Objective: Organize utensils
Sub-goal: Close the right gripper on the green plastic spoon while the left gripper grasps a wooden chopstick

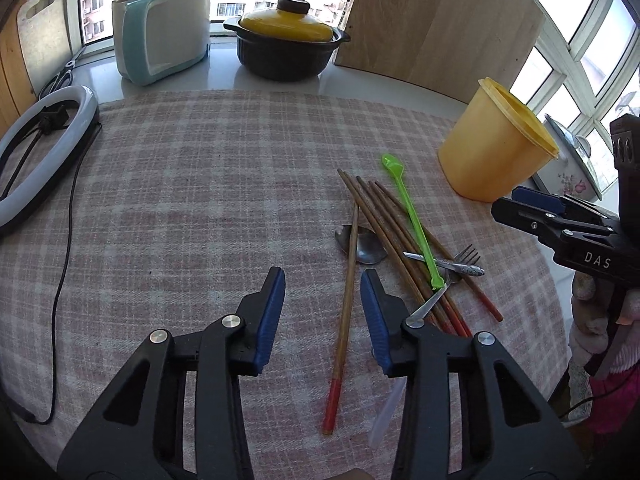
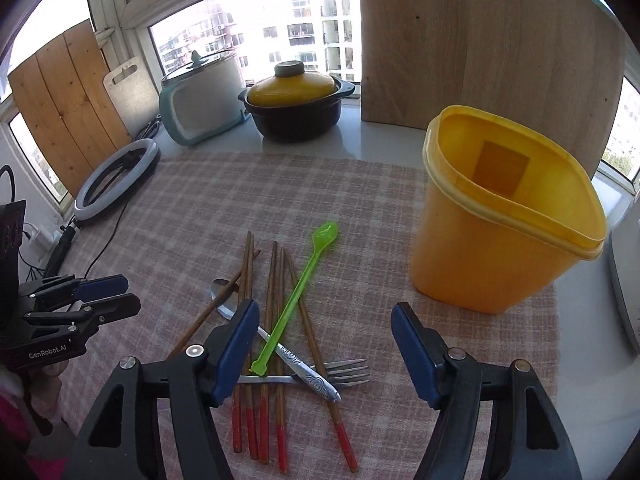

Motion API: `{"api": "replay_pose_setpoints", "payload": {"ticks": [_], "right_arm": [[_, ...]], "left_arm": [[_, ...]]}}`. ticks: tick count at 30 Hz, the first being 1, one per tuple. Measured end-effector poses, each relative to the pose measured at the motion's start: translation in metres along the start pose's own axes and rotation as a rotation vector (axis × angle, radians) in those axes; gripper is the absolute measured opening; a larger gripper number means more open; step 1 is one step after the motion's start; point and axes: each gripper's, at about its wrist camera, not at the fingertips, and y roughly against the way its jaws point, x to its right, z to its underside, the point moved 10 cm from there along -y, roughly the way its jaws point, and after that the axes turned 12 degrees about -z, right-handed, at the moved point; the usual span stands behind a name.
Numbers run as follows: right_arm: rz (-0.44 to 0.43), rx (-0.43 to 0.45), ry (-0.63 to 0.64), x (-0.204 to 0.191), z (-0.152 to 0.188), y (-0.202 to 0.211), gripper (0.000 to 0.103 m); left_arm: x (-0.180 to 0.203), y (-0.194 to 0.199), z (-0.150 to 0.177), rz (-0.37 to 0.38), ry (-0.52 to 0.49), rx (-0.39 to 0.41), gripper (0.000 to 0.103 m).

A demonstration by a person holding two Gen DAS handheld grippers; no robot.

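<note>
A pile of utensils lies on the checked cloth (image 1: 200,184): several brown chopsticks with red ends (image 2: 276,308), a green plastic spoon (image 2: 298,292), a metal spoon (image 2: 316,382) and a metal fork (image 2: 344,372). One chopstick (image 1: 346,300) lies apart, between my left gripper's fingers. The left gripper (image 1: 323,312) is open, just above the cloth, left of the pile. The right gripper (image 2: 320,348) is open above the pile's near end. An empty yellow plastic container (image 2: 500,216) stands upright to the right of the pile.
A ring light (image 1: 36,152) with its cable lies at the cloth's left. A teal-and-white cooker (image 1: 160,28), a yellow-lidded black pot (image 1: 284,40) and a wooden board (image 1: 432,24) stand at the back by the window. A floral pot (image 1: 568,168) sits behind the container.
</note>
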Motion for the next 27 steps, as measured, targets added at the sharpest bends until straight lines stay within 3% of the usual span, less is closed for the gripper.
{"api": "replay_pose_setpoints", "payload": {"ticks": [4, 11, 16, 27], "right_arm": [[-0.025, -0.074, -0.009, -0.004, -0.004, -0.026, 0.054], [-0.008, -0.162, -0.025, -0.003, -0.016, -0.063, 0.037], [-0.035, -0.199, -0.099, 0.003, -0.022, -0.083, 0.031], [-0.017, -0.247, -0.132, 0.007, -0.03, -0.106, 0.024]], "left_arm": [[0.008, -0.013, 0.004, 0.021, -0.017, -0.033, 0.029], [0.013, -0.031, 0.011, 0.041, -0.027, -0.076, 0.022], [0.019, -0.039, 0.013, 0.037, -0.06, -0.083, 0.021], [0.022, -0.057, 0.013, 0.026, -0.08, -0.122, 0.021]]}}
